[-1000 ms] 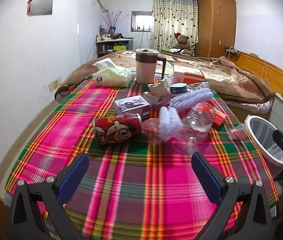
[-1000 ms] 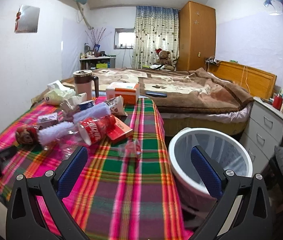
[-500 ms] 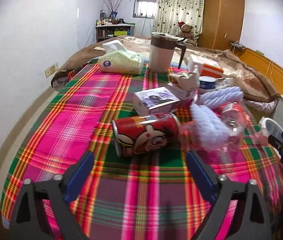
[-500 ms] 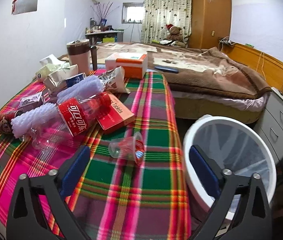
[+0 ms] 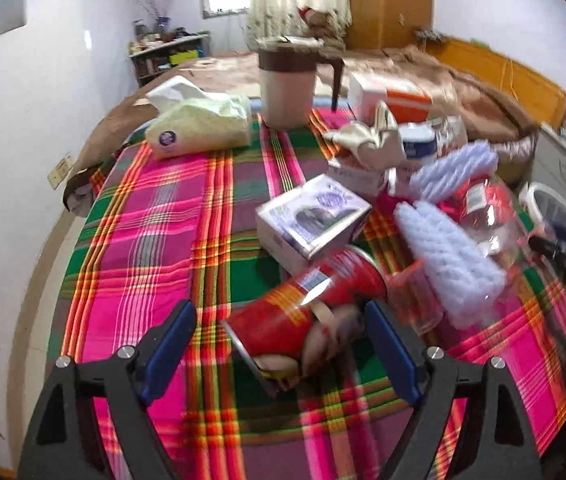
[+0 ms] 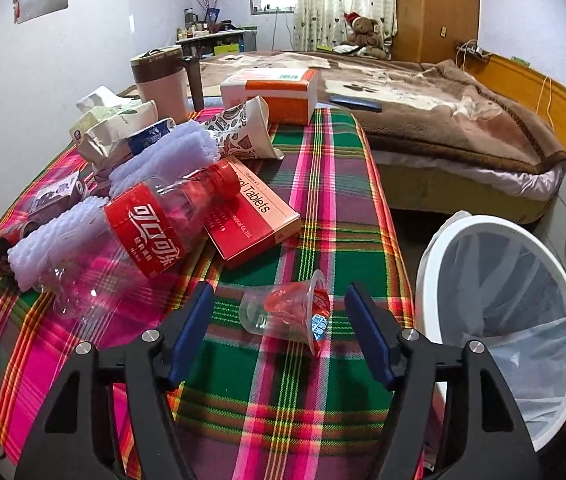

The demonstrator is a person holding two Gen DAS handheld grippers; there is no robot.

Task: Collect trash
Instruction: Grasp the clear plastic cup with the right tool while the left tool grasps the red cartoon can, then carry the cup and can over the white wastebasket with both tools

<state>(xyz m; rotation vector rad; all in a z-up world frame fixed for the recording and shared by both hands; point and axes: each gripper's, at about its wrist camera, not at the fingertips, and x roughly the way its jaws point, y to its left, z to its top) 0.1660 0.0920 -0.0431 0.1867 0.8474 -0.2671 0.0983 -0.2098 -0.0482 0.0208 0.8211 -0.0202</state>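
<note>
A red cartoon-printed can (image 5: 303, 316) lies on its side on the plaid tablecloth (image 5: 155, 240), between the blue pads of my left gripper (image 5: 283, 336). Its jaws are closing; the right pad is at the can's side, the left pad stands apart. In the right wrist view a small clear plastic cup with a red lid (image 6: 287, 312) lies on its side between the pads of my right gripper (image 6: 279, 324). Those jaws are closing too, with gaps on both sides of the cup. A white bin with a clear liner (image 6: 499, 304) stands beside the table at the right.
More litter lies on the cloth: an empty cola bottle (image 6: 151, 236), a red tablet box (image 6: 251, 216), white foam netting (image 5: 447, 256), a small purple-printed box (image 5: 311, 224), a paper cup (image 6: 243, 132). A tissue pack (image 5: 199, 124), a jug (image 5: 287, 80) and an orange box (image 6: 275, 92) stand behind. A bed (image 6: 443, 120) lies beyond.
Both grippers have moved forward and down toward the table and narrowed. The red can now lies between the left pads, and the clear cup between the right pads.
</note>
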